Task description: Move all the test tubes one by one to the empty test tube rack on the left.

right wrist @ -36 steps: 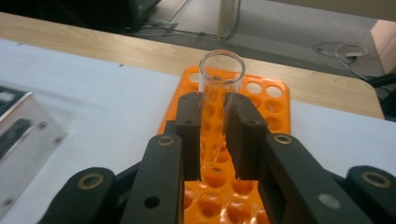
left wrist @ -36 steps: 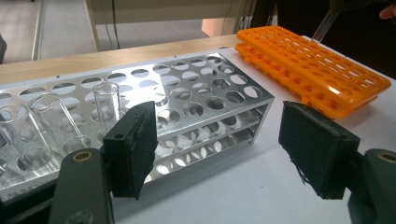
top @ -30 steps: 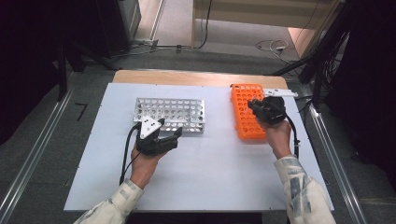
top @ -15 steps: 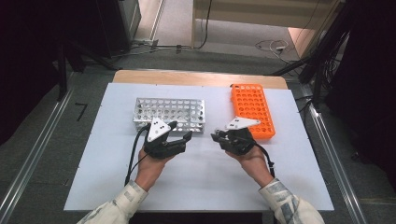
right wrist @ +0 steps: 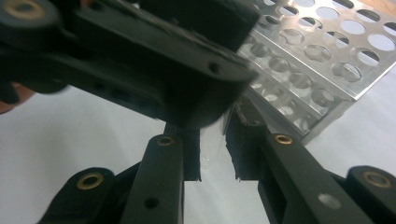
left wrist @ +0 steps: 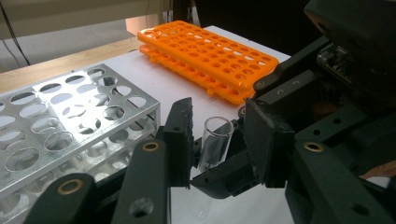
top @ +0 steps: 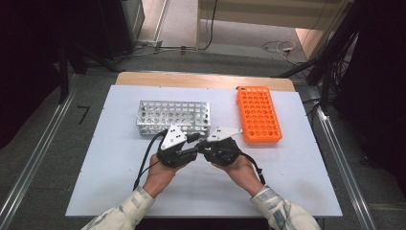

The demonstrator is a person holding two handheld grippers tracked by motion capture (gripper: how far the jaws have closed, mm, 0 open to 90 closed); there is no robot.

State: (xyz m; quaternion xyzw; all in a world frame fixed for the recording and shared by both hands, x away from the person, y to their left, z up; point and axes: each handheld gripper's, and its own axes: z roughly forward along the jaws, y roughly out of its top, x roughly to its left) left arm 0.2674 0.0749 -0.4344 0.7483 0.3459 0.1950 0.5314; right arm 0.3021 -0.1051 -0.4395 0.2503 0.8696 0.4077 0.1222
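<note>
**Glass tube passed between two grippers at mid-desk**

On the white desk a silver metal rack lies just beyond the hands, with an orange rack to its right, apart. The left gripper and right gripper meet tip to tip. A clear tube stands between the left fingers, which have just been closing and stand narrow around it; the right fingers clamp its lower end.

The white counter carries a metal rack near its far edge and an orange rack toward the far right corner.
</note>
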